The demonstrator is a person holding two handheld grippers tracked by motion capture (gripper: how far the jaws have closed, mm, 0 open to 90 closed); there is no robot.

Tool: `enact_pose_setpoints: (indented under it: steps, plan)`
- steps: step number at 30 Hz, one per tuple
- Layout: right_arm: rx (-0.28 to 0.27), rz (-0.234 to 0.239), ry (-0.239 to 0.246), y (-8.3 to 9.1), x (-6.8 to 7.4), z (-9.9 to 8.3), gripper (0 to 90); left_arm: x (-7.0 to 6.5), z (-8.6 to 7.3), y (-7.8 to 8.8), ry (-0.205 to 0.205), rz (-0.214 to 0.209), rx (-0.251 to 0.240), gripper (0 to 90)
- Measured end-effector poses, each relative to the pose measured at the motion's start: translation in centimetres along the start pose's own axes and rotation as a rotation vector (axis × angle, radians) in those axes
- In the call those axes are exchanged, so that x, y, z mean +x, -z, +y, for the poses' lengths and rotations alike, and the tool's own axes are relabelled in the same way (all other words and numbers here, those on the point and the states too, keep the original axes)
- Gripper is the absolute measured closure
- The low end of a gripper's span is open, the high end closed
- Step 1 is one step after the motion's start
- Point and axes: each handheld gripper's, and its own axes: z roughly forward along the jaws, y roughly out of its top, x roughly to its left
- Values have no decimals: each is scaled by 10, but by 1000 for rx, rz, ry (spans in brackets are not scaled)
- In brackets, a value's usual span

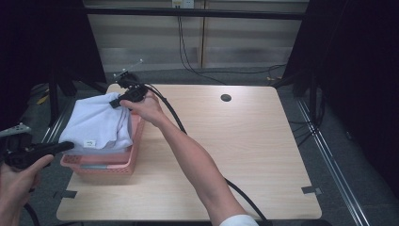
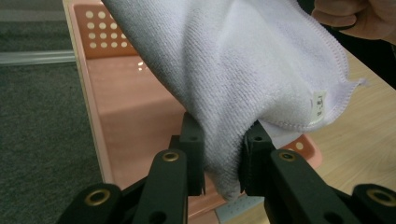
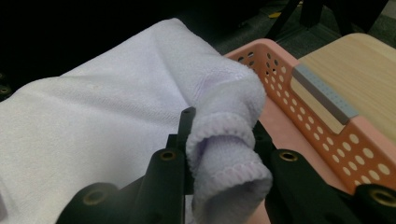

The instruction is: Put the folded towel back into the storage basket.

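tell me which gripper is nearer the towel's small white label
Left. The left gripper grips the towel beside the label; the right gripper holds the far corner.

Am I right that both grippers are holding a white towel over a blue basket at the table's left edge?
Not quite: the basket is pink, not blue, as the high view shows. The rest holds: the left gripper and right gripper each clamp the white towel over it.
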Motion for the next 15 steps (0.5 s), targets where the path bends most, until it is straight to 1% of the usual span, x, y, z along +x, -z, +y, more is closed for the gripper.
enact_pose_setpoints:
  steps: [1,3,4,5,6,7,8,9,10,11,12,13,14,15]
  plan:
    - [0,-8,-8,-3,-1,-2,742,2,-1,-2,6,8,8,752]
    - [-2,-7,-13,-10,-4,-6,741,7,-3,-5,17,13,18,752]
    - [-5,-8,-16,-12,-5,-8,742,8,-4,-7,24,20,22,752]
    - [-1,-4,-22,-15,-7,-10,741,10,-5,-8,20,26,30,752]
    - [1,-13,-21,-18,-7,-12,741,10,-7,-11,27,30,29,752]
    - [-2,-16,-23,-21,-9,-15,741,10,-8,-14,26,40,41,752]
    - [14,-15,-29,-25,-11,-16,741,11,-9,-16,17,41,59,751]
    - [21,-29,-26,-28,-12,-19,741,11,-10,-19,16,50,61,751]
    - [17,-23,-30,-32,-14,-21,741,12,-11,-21,15,65,72,752]
    - [27,-24,-32,-36,-16,-24,741,13,-13,-23,13,62,82,751]
    - [29,-30,-37,-39,-17,-27,741,14,-15,-26,17,66,92,751]
    - [28,-25,-44,-42,-19,-29,740,14,-16,-29,12,90,110,750]
    - [33,-27,-47,-45,-20,-32,740,16,-18,-31,17,99,119,750]
    - [42,-27,-55,-48,-21,-34,740,18,-18,-33,23,95,127,750]
